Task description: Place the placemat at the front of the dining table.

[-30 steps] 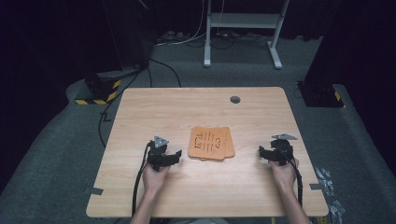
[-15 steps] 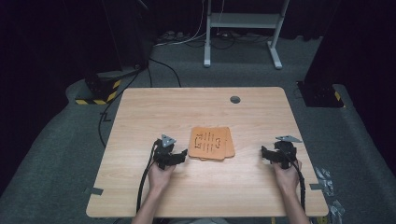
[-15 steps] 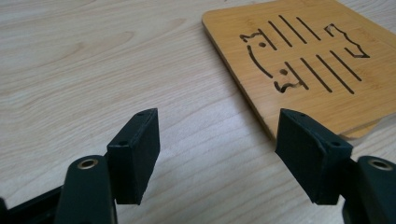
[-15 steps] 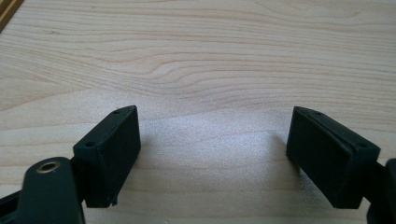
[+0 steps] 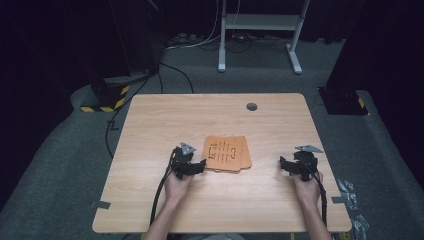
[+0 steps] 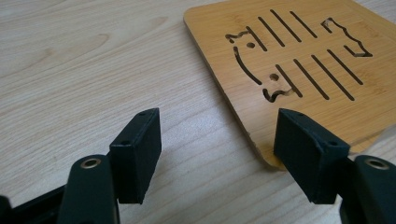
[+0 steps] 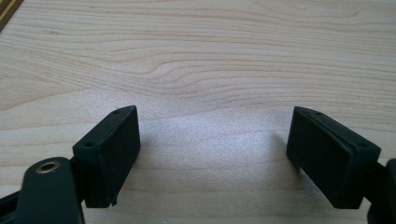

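The left tool (image 5: 196, 167) sits jaws apart at the near-left corner of the bamboo trivet (image 5: 227, 153), mid-bench (image 5: 150, 130) — a shallow bite could skid the thin board instead of lifting it. Far right, the right tool (image 5: 286, 165) rests wide apart over bare wood.

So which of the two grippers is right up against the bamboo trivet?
The left gripper: its open jaws sit at the bamboo trivet's near corner. The right gripper, also open, hovers over bare table, well apart from the trivet.
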`<state>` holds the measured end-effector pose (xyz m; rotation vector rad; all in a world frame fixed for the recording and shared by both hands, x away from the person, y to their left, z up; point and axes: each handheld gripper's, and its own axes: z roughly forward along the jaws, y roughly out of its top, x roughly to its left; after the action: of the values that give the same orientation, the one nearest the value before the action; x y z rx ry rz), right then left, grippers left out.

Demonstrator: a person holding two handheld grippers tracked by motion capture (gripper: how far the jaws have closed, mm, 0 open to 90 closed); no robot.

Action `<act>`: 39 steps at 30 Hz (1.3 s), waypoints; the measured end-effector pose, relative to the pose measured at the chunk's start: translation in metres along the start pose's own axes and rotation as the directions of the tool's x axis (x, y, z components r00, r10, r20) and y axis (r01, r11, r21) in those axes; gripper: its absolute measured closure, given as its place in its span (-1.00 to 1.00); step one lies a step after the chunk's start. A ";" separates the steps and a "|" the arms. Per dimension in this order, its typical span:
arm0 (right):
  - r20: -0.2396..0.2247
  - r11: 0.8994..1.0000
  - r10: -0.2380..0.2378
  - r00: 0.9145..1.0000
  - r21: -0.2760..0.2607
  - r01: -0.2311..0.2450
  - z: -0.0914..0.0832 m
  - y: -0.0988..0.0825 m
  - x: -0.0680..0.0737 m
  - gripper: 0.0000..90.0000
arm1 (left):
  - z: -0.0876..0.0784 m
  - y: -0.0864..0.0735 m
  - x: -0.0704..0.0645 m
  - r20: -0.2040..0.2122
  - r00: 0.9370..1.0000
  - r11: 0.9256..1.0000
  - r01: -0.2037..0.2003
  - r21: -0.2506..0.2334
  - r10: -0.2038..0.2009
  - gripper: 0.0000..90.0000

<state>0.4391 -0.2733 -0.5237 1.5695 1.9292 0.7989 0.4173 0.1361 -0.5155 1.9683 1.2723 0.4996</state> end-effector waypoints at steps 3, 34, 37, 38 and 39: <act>0.000 1.000 0.000 1.000 0.000 0.000 0.000 0.000 0.000 -0.62 | 0.001 0.001 -0.002 -0.013 1.000 1.000 -0.021 -0.004 0.021 -0.28; 0.013 1.000 0.009 1.000 -0.003 -0.009 0.000 0.000 0.001 -0.62 | 0.011 -0.002 -0.005 -0.007 0.998 0.997 -0.062 -0.047 0.062 -0.18; 0.014 1.000 0.012 1.000 -0.003 -0.012 0.000 0.000 0.002 -0.62 | 0.011 -0.003 -0.005 -0.009 0.999 0.997 -0.053 -0.056 0.053 -0.18; 0.014 1.000 0.010 1.000 -0.003 -0.010 0.000 0.000 0.001 -0.62 | 0.011 -0.003 -0.005 -0.009 0.999 0.997 -0.053 -0.056 0.053 -0.18; 0.014 1.000 0.010 1.000 -0.003 -0.010 0.000 0.000 0.001 -0.62 | 0.011 -0.003 -0.007 -0.024 0.997 0.995 -0.079 -0.060 0.077 -0.18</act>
<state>0.4386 -0.2719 -0.5239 1.5801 1.9111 0.7921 0.4196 0.1268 -0.5245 1.9722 1.1832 0.5926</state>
